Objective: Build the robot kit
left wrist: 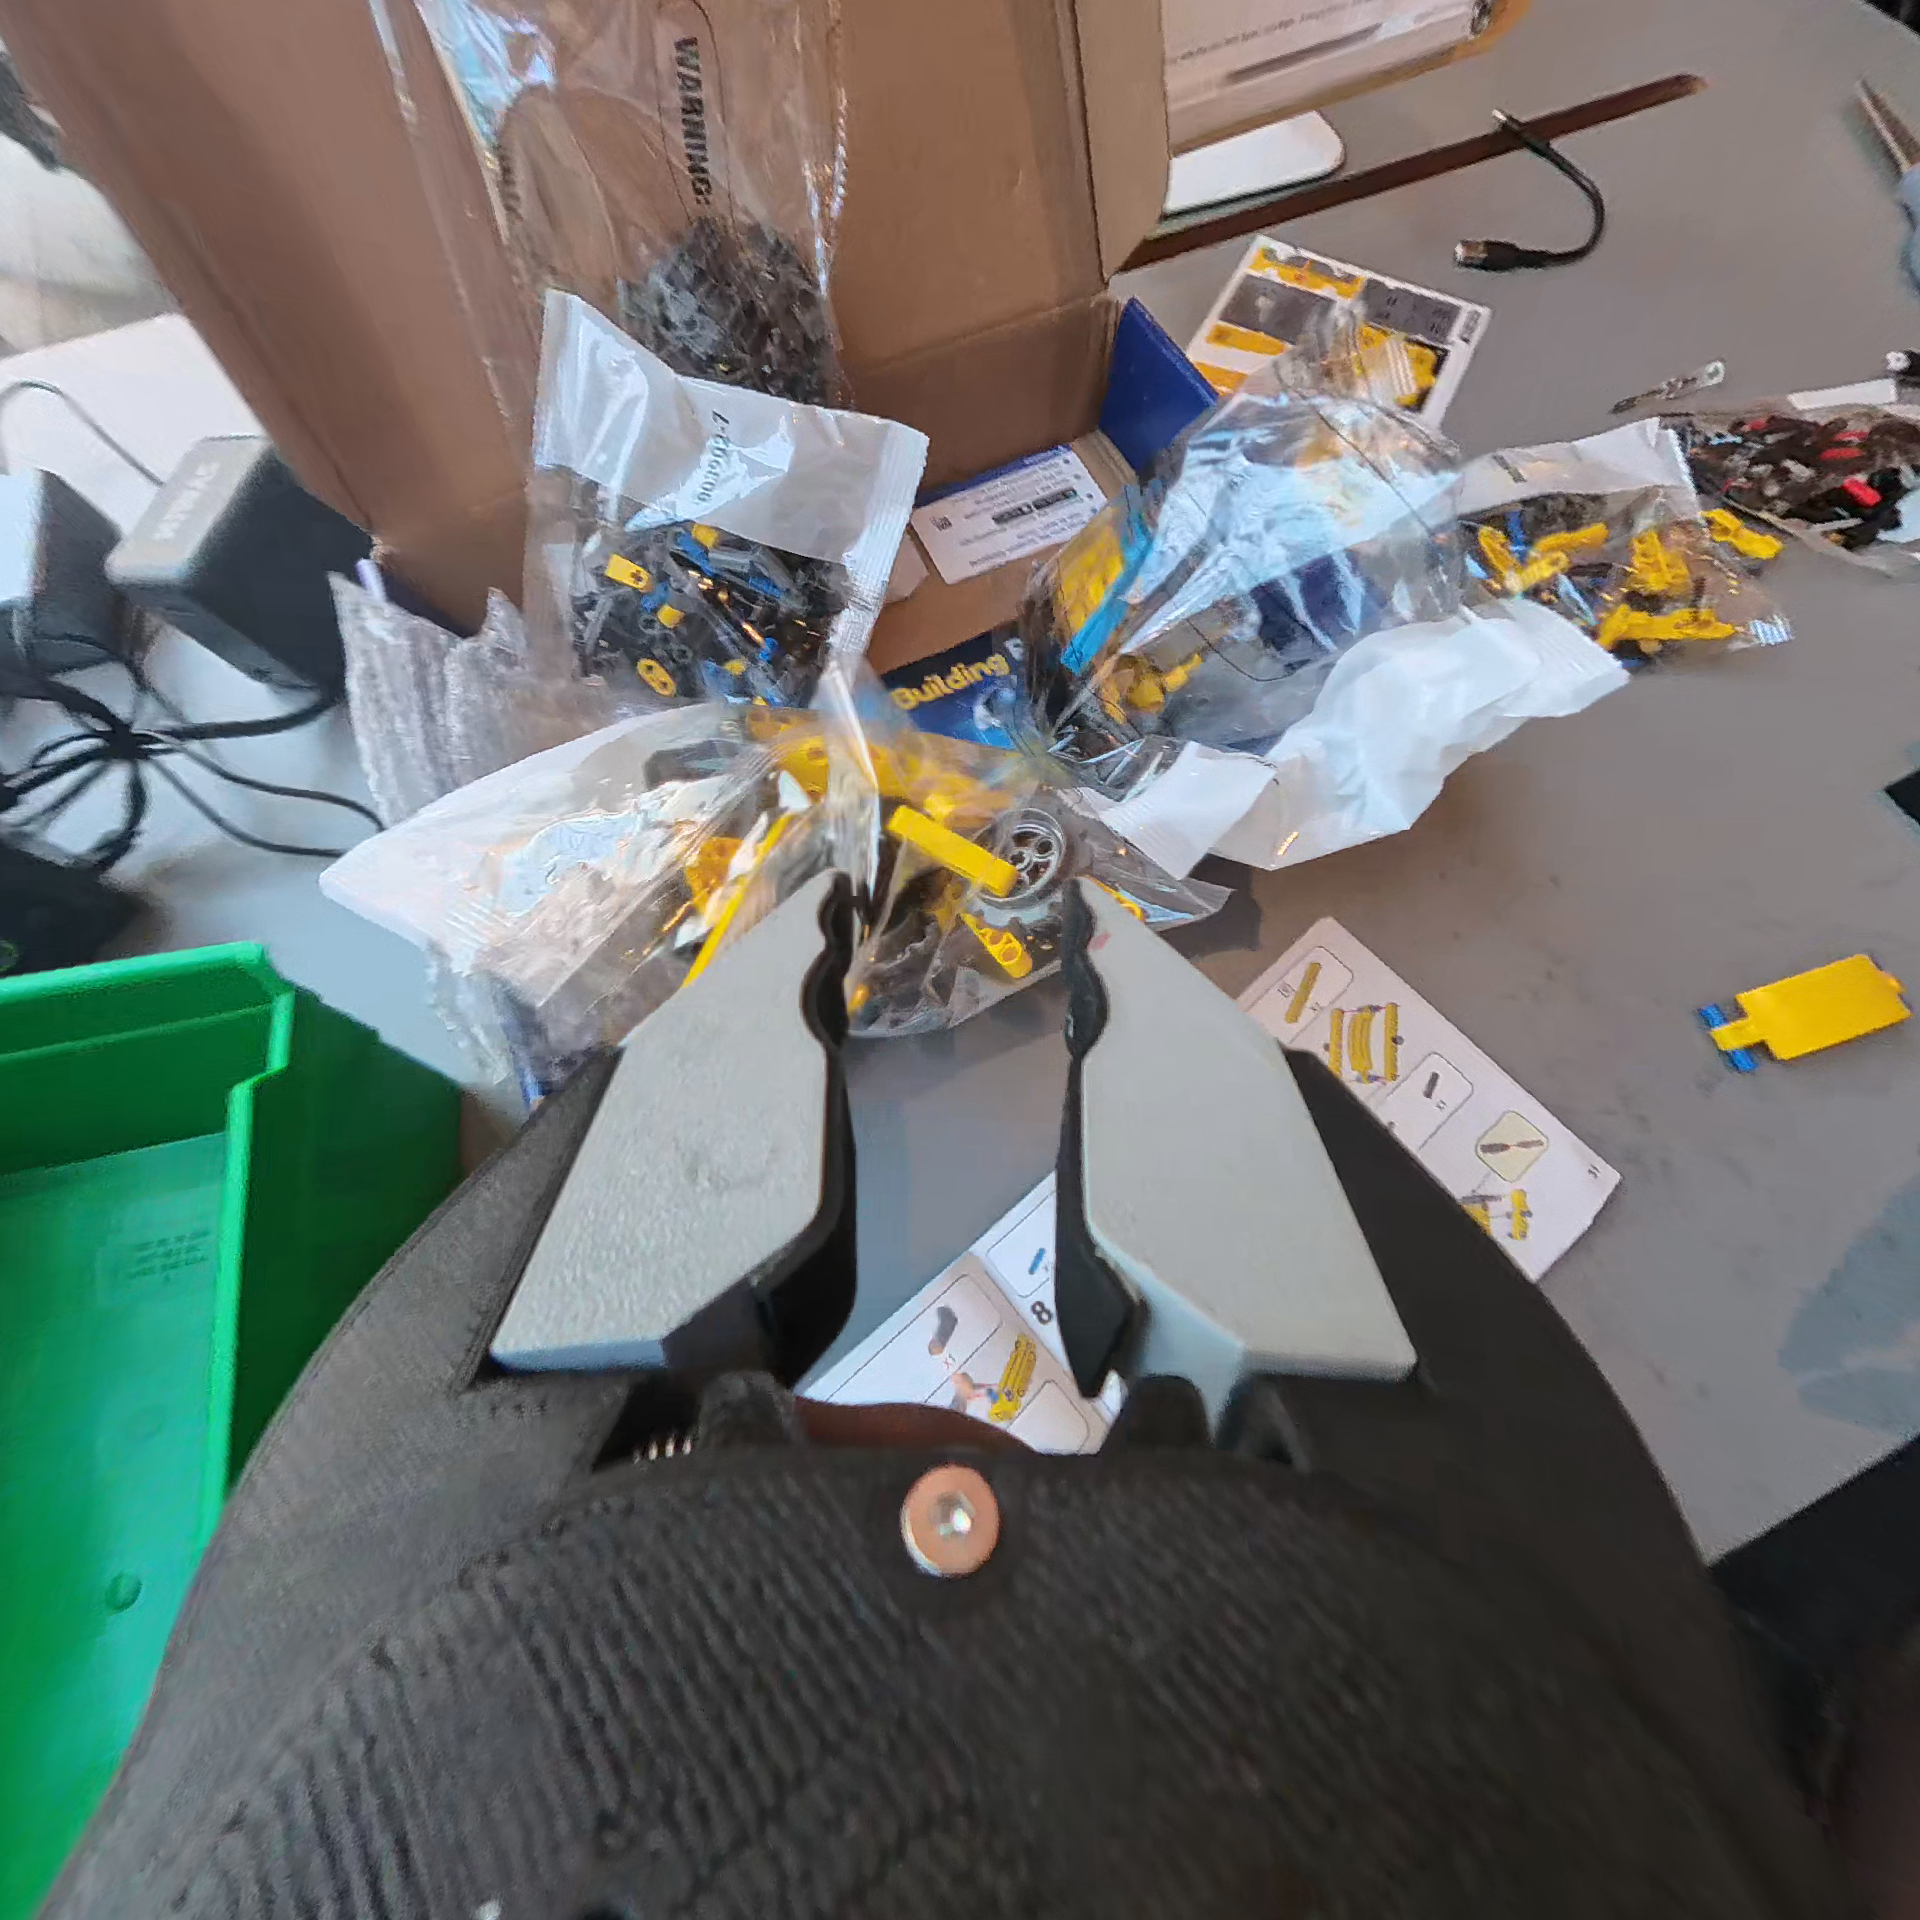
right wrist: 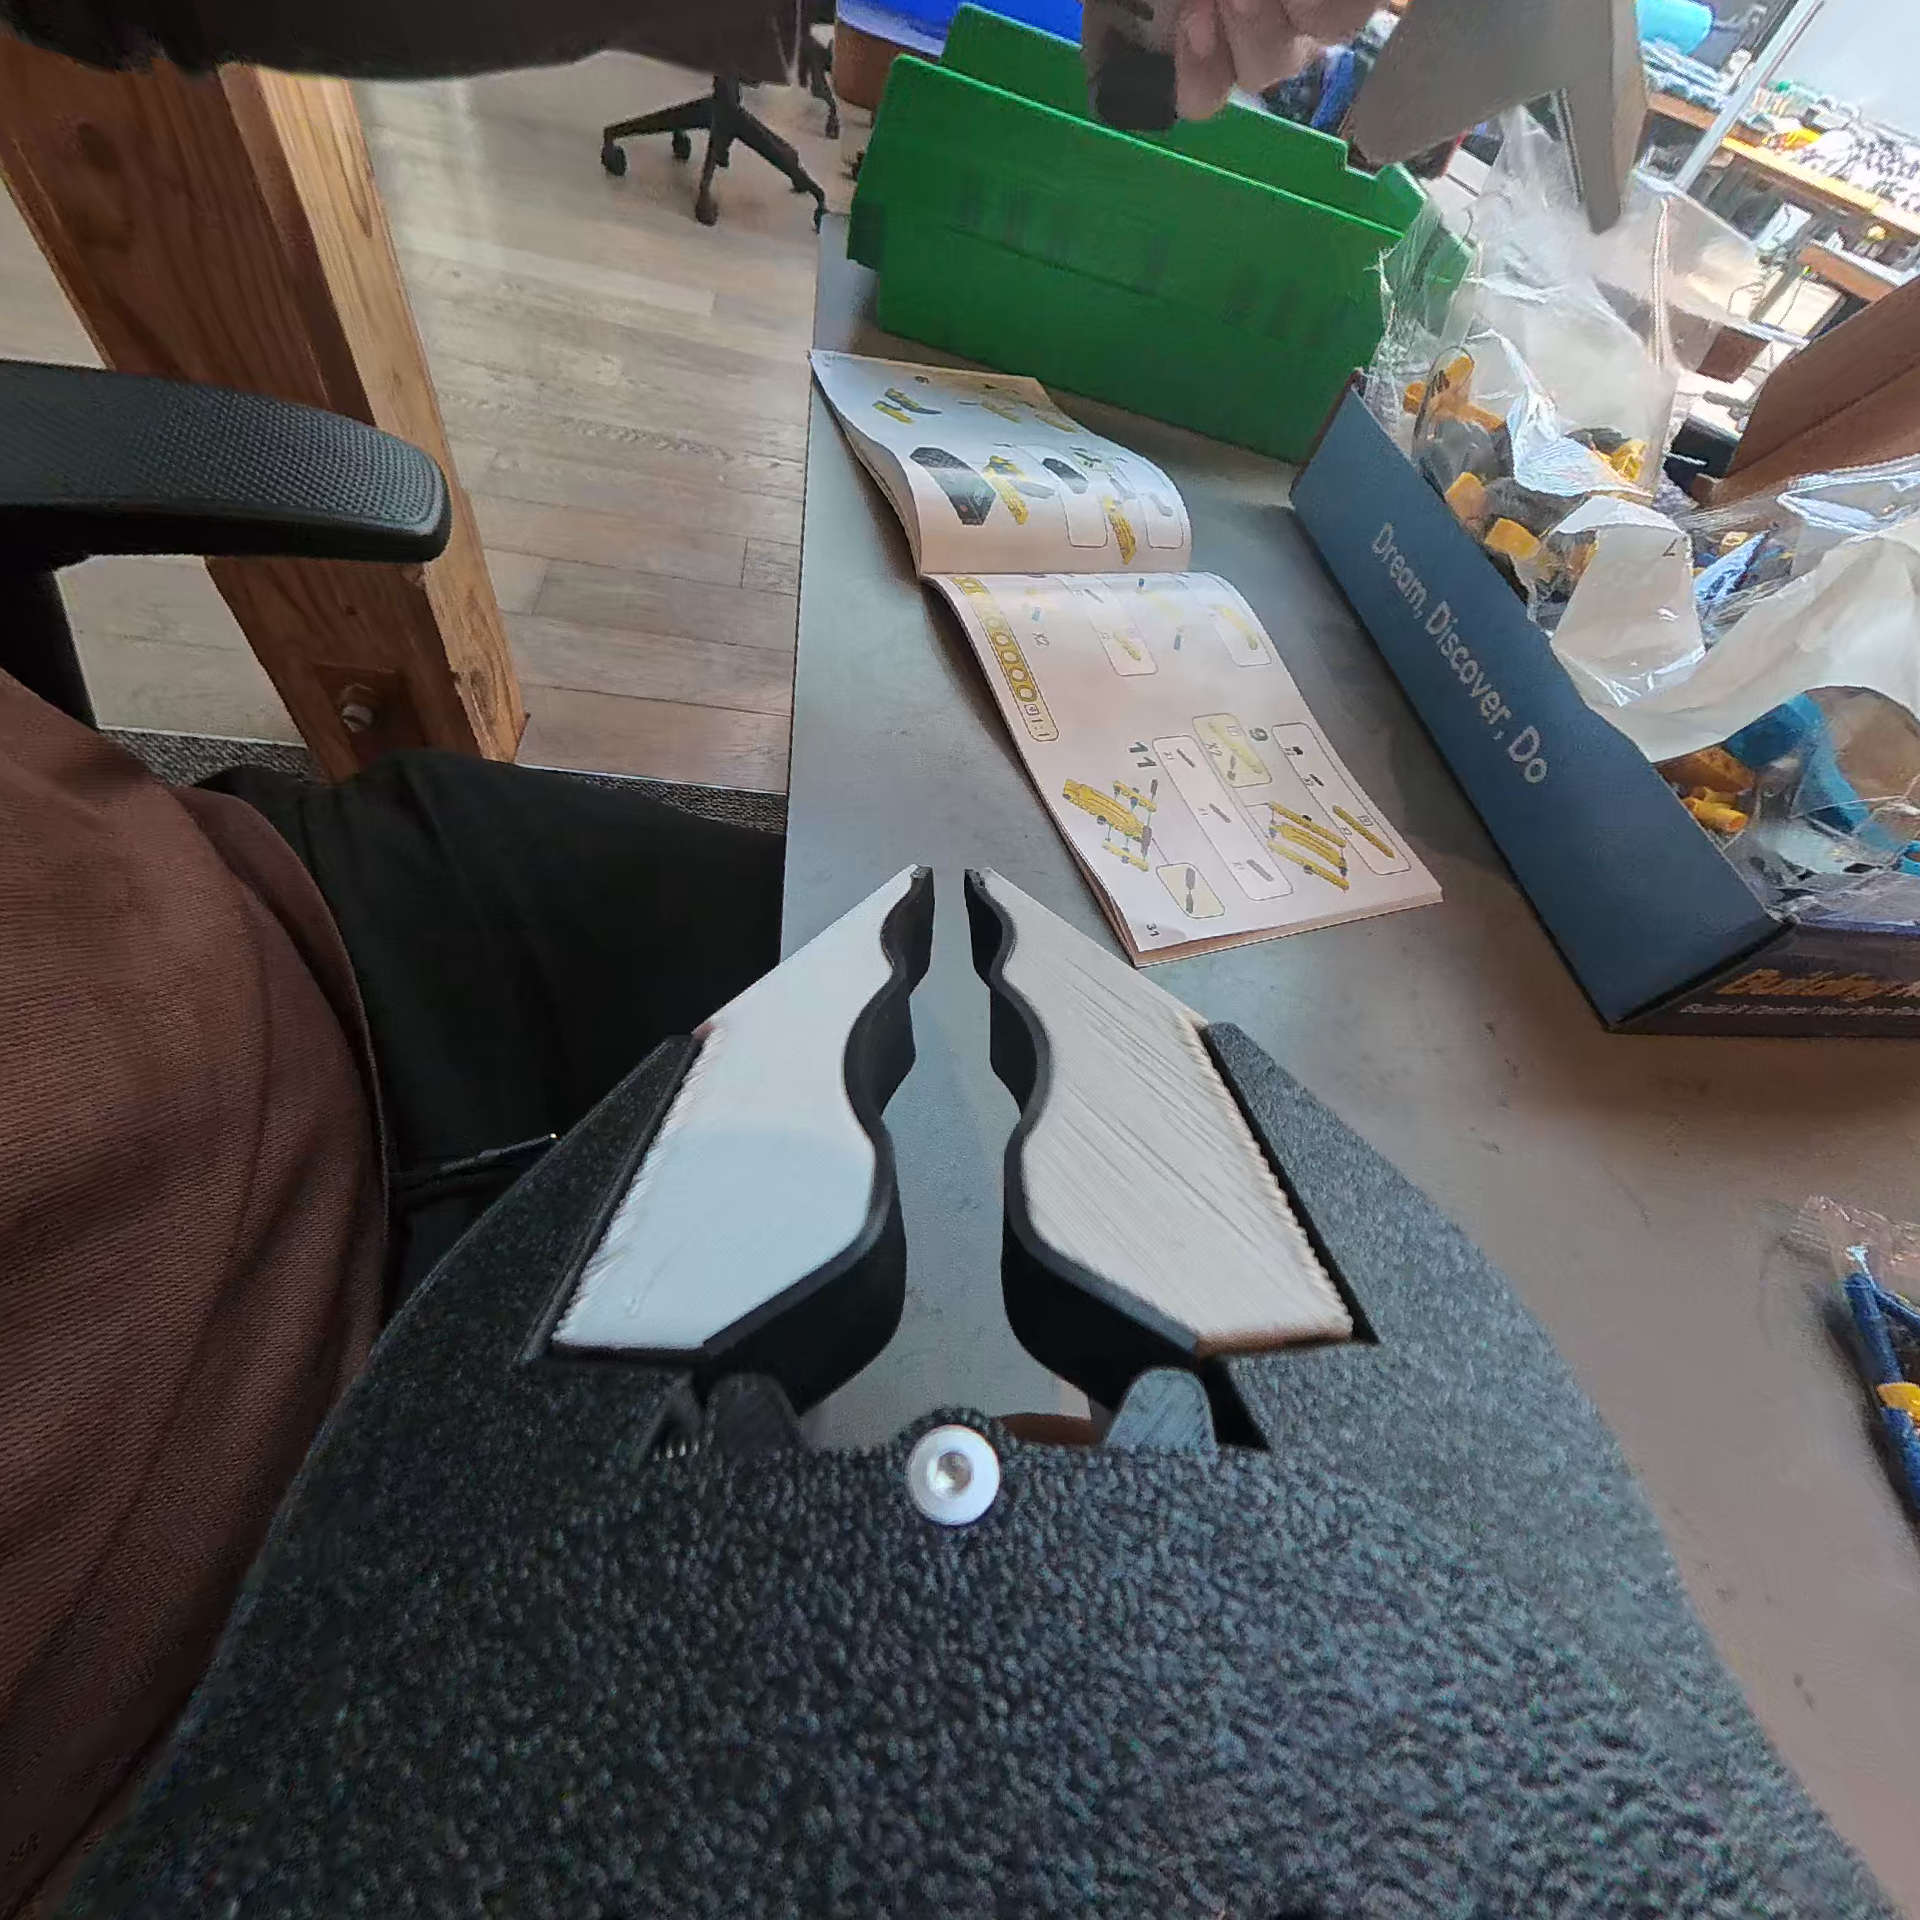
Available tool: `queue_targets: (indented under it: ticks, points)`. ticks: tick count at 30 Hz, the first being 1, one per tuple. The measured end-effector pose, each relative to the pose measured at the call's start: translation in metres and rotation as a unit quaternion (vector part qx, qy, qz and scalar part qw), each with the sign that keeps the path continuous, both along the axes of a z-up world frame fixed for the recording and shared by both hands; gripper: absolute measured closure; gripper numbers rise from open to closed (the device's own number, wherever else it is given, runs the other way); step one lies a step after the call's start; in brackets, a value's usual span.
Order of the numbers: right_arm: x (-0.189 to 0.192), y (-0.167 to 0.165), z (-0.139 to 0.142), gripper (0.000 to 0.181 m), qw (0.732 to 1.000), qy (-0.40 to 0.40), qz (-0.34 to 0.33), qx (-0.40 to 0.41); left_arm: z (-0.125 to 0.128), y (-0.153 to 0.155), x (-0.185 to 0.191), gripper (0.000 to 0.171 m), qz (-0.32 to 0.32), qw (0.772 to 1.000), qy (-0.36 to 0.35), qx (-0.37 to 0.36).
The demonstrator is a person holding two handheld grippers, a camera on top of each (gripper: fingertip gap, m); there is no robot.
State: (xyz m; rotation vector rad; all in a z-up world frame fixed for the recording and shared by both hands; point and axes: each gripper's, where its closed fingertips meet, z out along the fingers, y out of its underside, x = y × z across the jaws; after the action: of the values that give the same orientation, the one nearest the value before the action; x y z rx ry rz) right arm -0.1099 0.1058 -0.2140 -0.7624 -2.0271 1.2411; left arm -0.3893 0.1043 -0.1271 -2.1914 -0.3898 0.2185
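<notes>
My left gripper [left wrist: 956,914] is closed on a clear plastic bag of yellow, black and grey building parts [left wrist: 935,862], with the bulky bag keeping its fingers apart. The bag sits over a dark blue box [right wrist: 1538,727] piled with similar bags [left wrist: 1247,540]. In the right wrist view the left gripper's grey finger [right wrist: 1507,94] and a hand [right wrist: 1226,52] show at the top, with the bag [right wrist: 1558,312] rising to it. My right gripper [right wrist: 948,883] is nearly closed and empty, low over the grey table's near edge [right wrist: 821,831].
An open instruction booklet [right wrist: 1143,665] lies on the table. A green bin [left wrist: 125,1247] stands at my left; it also shows in the right wrist view [right wrist: 1091,239]. A cardboard box [left wrist: 935,208] stands behind the bags. A small yellow assembly [left wrist: 1808,1008] and cables [left wrist: 125,727] lie nearby.
</notes>
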Motion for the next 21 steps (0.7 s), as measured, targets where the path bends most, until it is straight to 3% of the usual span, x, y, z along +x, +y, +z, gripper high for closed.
queue_targets:
  ticks: [3,6,11,18,21]
  points:
    - [0.000,0.000,0.001,0.175,1.000,0.000,-0.001,-0.003,0.021,-0.018,-0.008,0.136,0.055,0.995,0.081,0.029]
    - [0.000,0.001,0.001,0.175,1.000,0.000,-0.001,-0.003,0.029,-0.035,-0.004,0.135,0.059,0.989,0.128,0.033]
    - [-0.003,0.003,0.000,0.175,1.000,-0.012,-0.005,-0.013,0.000,-0.049,0.001,0.109,0.017,0.996,0.085,-0.006]
    - [-0.012,0.014,0.011,0.175,0.998,0.000,-0.025,-0.053,-0.024,-0.030,-0.005,0.107,-0.007,0.993,0.117,-0.013]
    - [-0.018,0.018,0.012,0.175,0.998,0.005,-0.040,-0.056,-0.022,-0.015,-0.007,0.119,-0.004,0.991,0.131,0.013]
